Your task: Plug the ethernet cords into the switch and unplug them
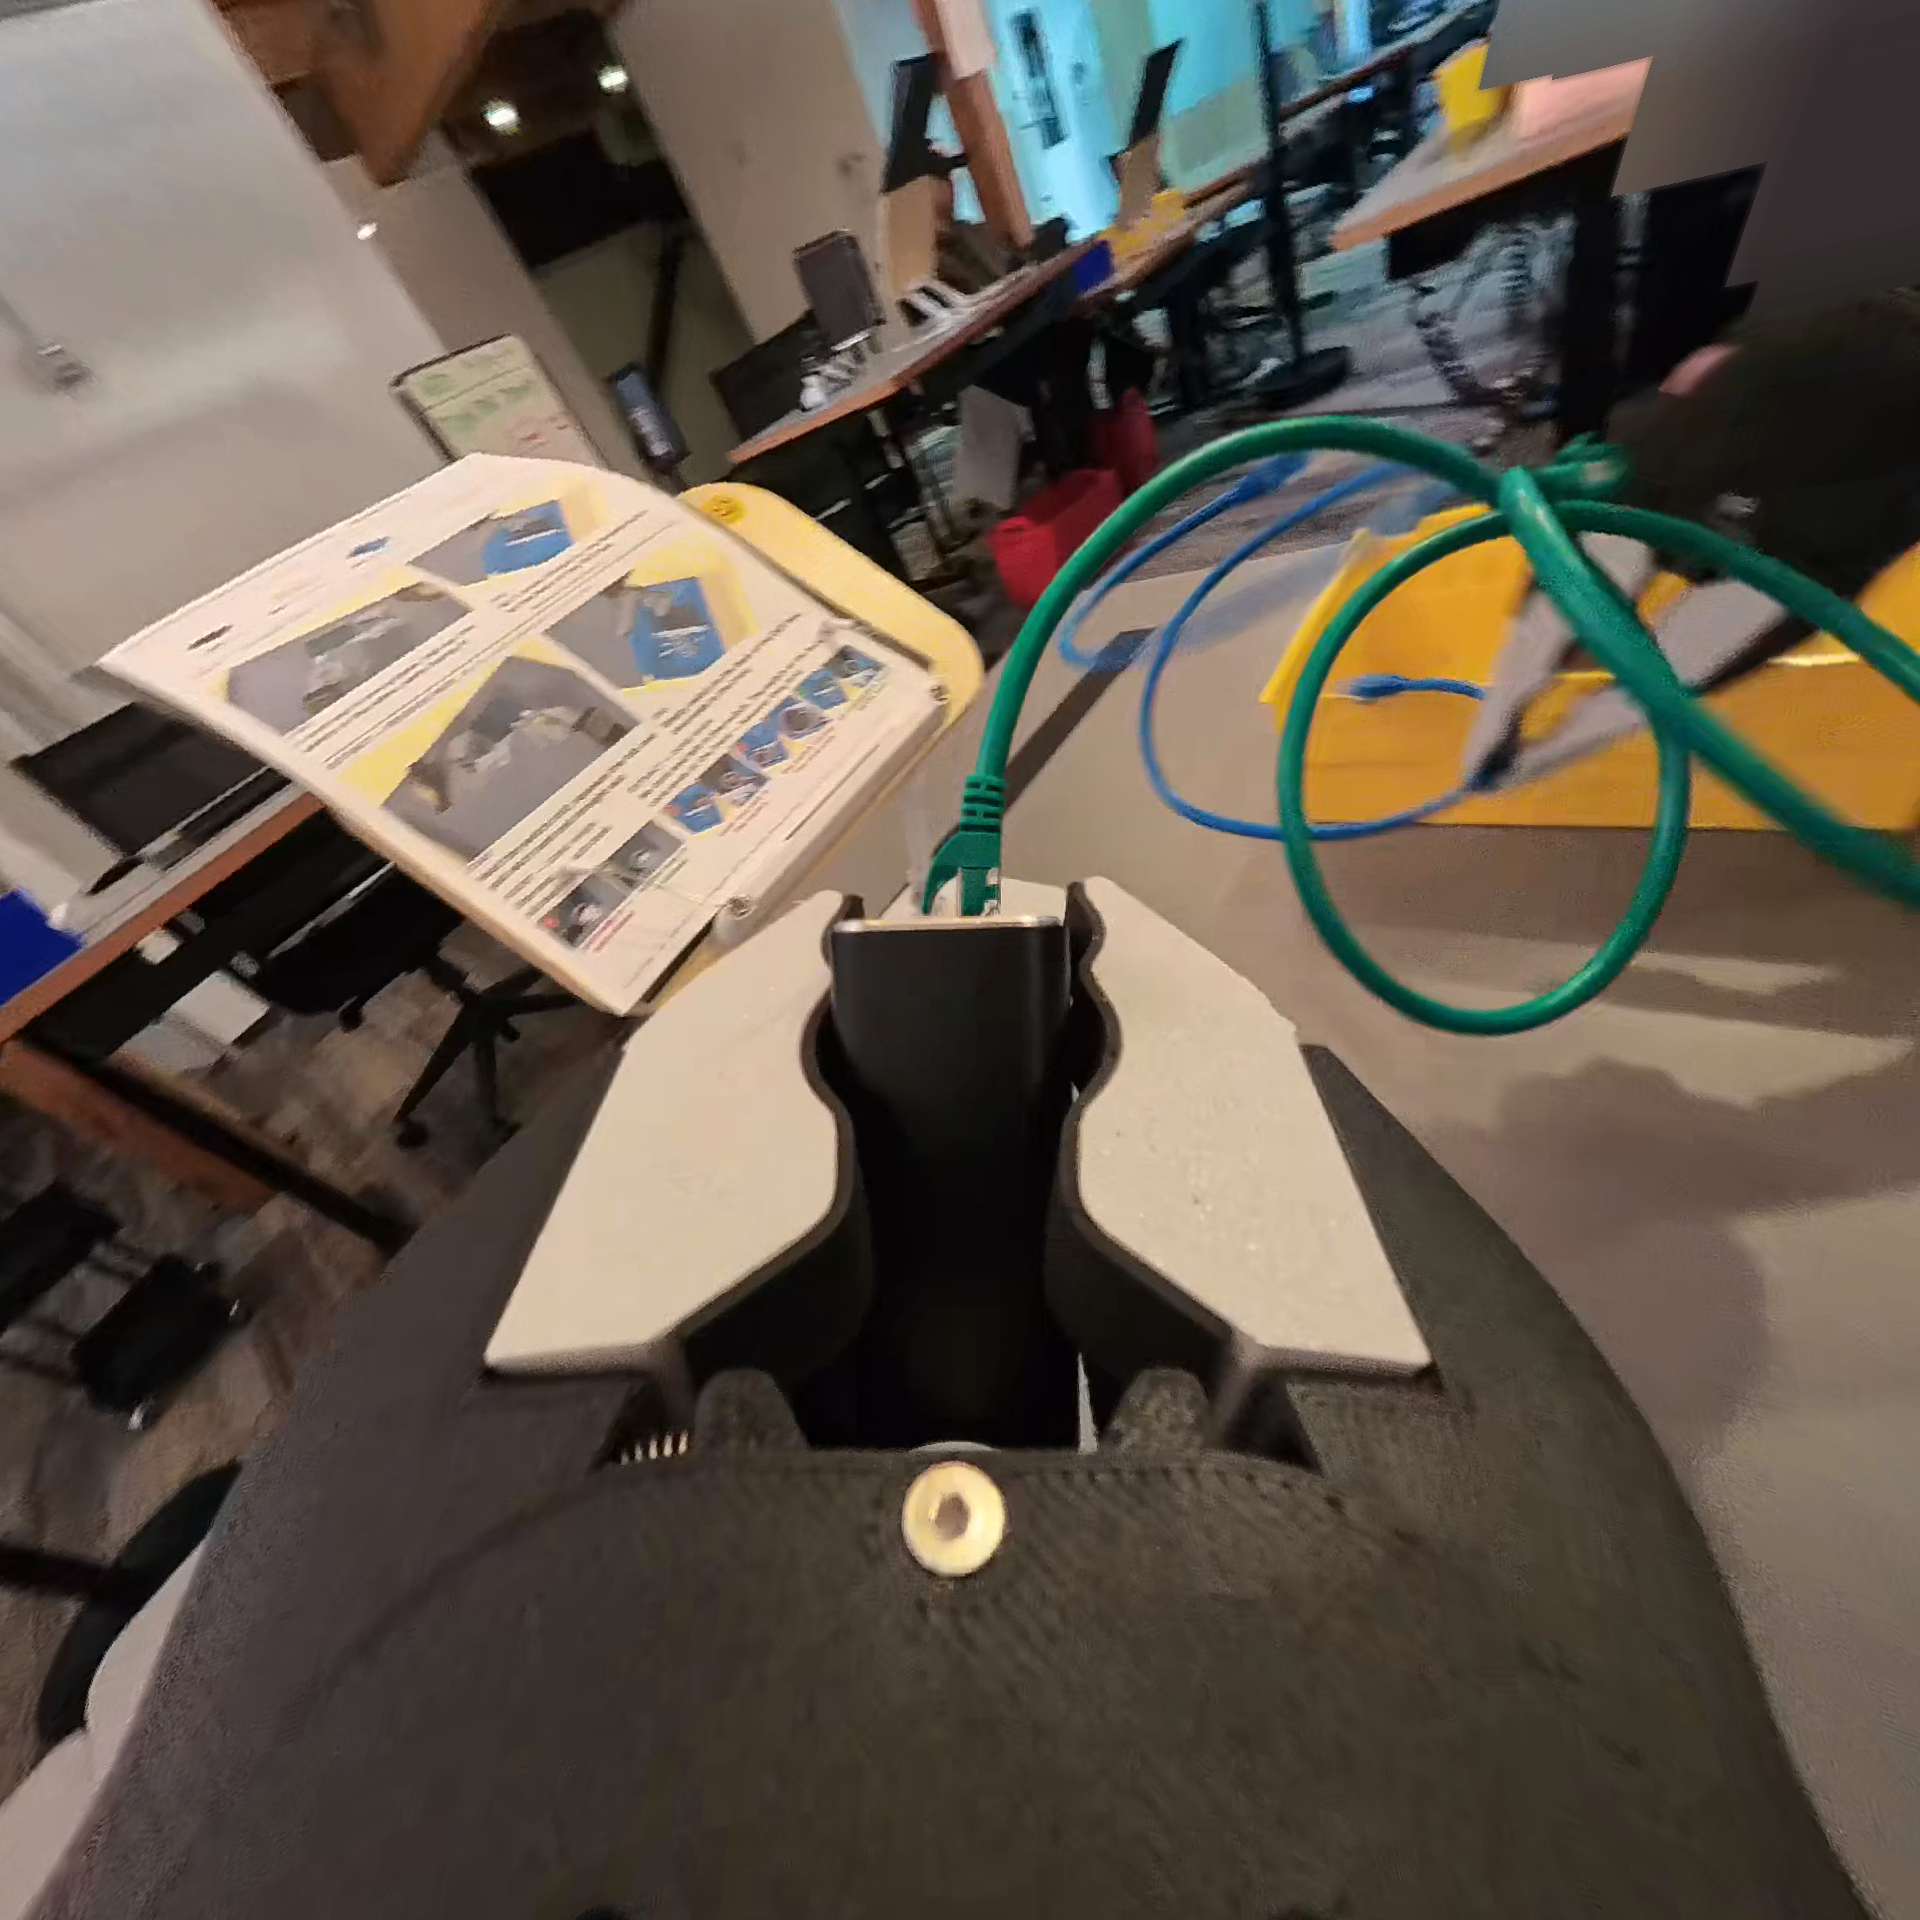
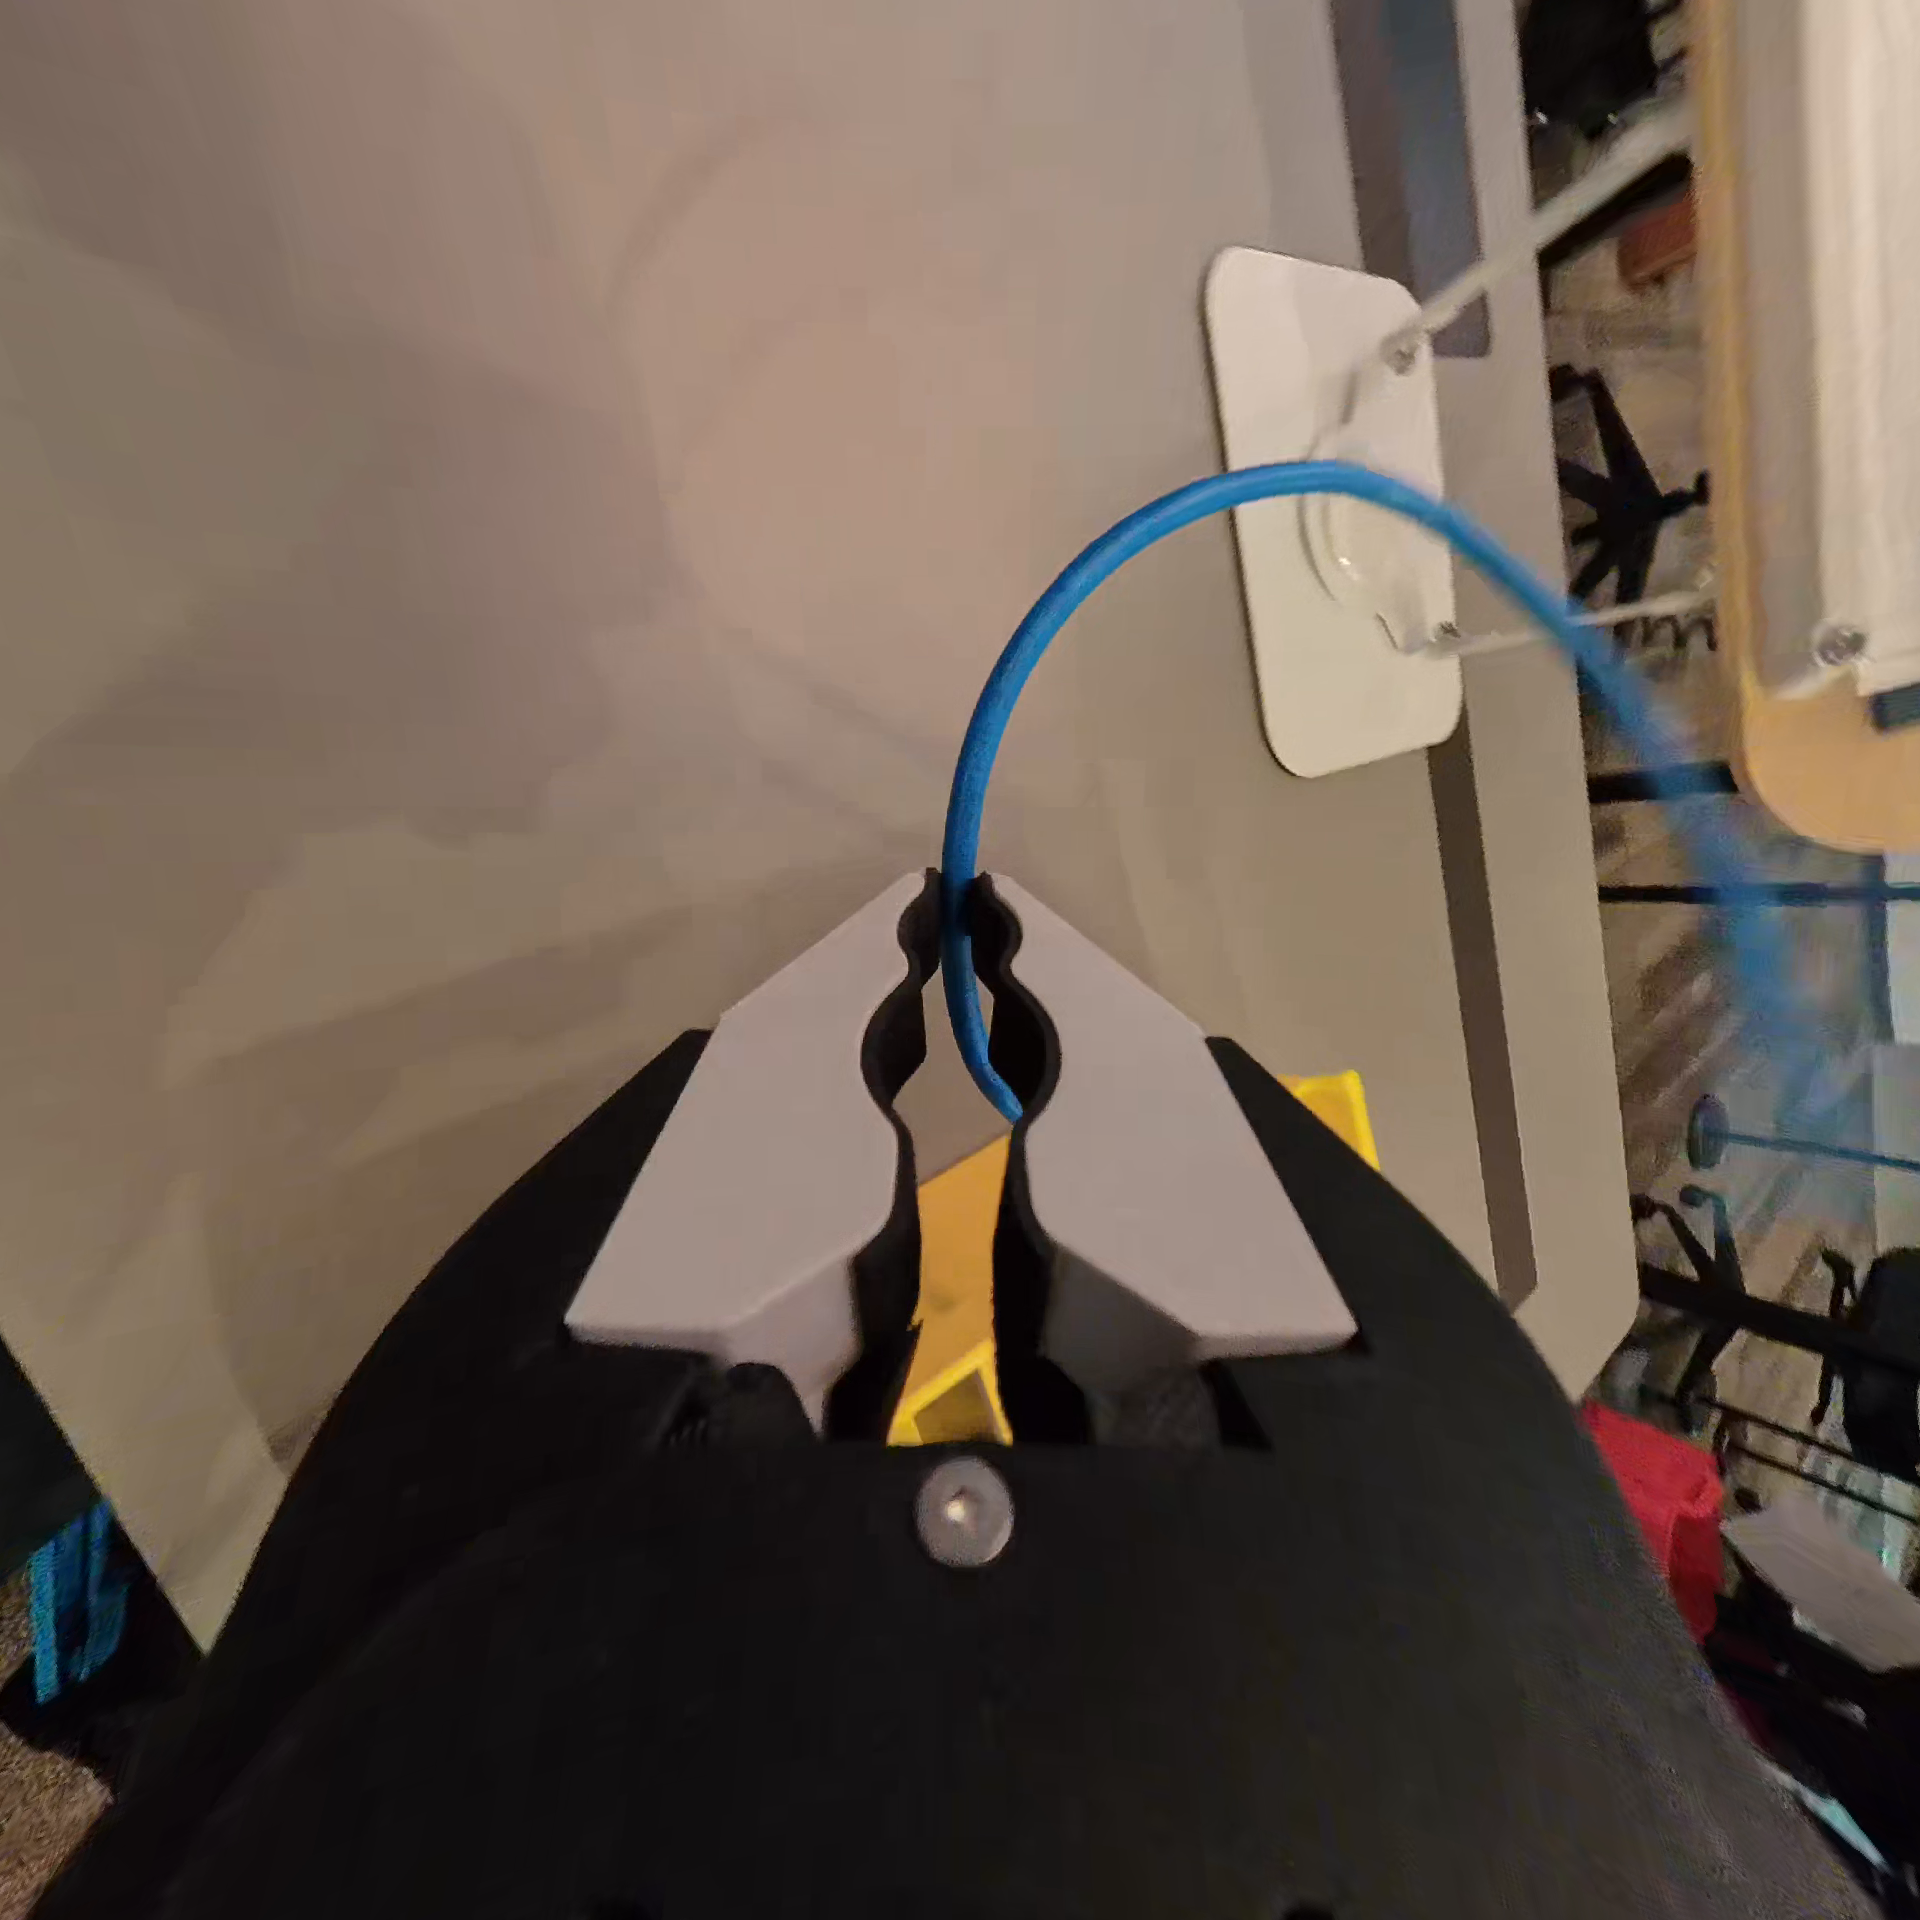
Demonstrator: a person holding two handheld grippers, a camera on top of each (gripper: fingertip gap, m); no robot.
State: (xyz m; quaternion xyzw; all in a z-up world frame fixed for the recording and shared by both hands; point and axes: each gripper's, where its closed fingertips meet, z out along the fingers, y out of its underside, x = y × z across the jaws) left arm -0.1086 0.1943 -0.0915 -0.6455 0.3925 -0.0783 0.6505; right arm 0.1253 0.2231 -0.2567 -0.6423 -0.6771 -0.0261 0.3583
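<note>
In the left wrist view my left gripper [image 1: 951,906] is shut on a black switch [image 1: 951,1039] and holds it lengthwise between its fingers. A green ethernet cord [image 1: 1475,1023] is plugged into the switch's far end by its green connector [image 1: 975,831] and loops off to the right. A blue ethernet cord [image 1: 1174,727] curls behind it. In the right wrist view my right gripper [image 2: 958,894] is shut on the blue cord [image 2: 1039,644], which arcs up and to the right, blurred farther out. The right gripper shows blurred in the left wrist view [image 1: 1548,665].
A yellow bin [image 1: 1558,758] stands on the grey table [image 1: 1351,1122] at the right, and shows under my right gripper [image 2: 951,1247]. An instruction sheet on a tilted stand [image 1: 540,707] stands to the left; its white base plate [image 2: 1340,665] lies near the table edge. Desks and chairs stand beyond. My hands' fingertips stand some 30 cm from each other.
</note>
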